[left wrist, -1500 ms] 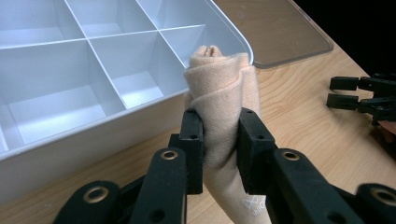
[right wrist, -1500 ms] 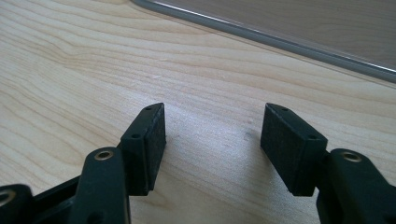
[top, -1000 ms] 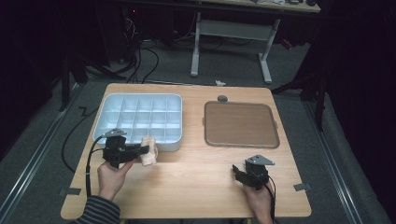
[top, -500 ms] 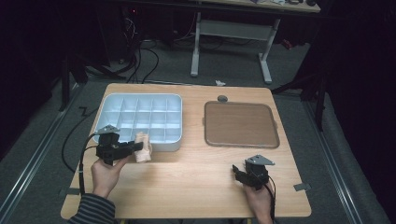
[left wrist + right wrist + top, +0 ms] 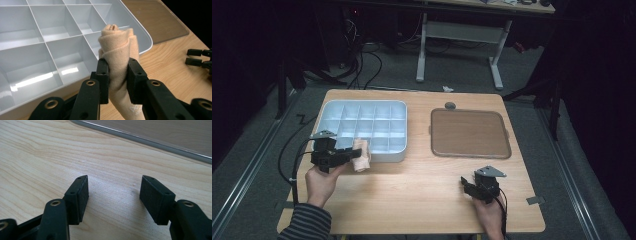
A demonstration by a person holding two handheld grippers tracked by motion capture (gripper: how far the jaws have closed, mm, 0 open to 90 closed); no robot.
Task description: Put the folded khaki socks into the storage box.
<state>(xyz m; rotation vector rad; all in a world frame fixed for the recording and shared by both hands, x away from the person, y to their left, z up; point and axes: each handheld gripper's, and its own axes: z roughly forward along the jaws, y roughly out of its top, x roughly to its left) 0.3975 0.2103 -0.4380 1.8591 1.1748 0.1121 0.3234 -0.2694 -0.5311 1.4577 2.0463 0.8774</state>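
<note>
A rolled beige cloth (image 5: 117, 47) is clamped between the 2 black jaws of the left gripper (image 5: 117, 80), which are pressed into its lower half so that the roll is pinched in at the waist and kept from unwinding. The roll is held upright, its coiled end uppermost and its loose tail hanging below the pads. Seen from the high view, the cloth (image 5: 361, 155) is carried at the front right corner of the white divided tray (image 5: 328, 107), touching or just over its front rim (which of the 2 cannot be told). This hold is judged to suit lowering the roll end-first into 1 of the small compartments, since an upright roll fits a narrow cell better than one laid flat. All the compartments that can be seen are empty.

The right gripper (image 5: 113, 200) is rested low over the bare wood of the table (image 5: 422, 185), its jaws spread apart with nothing between them. It is kept well away from the tray, near the front edge and just short of the brown flat lid (image 5: 469, 132), presumably so that the left hand's path is left free. In the left gripper view its tips (image 5: 200, 57) can be made out at the far right.
</note>
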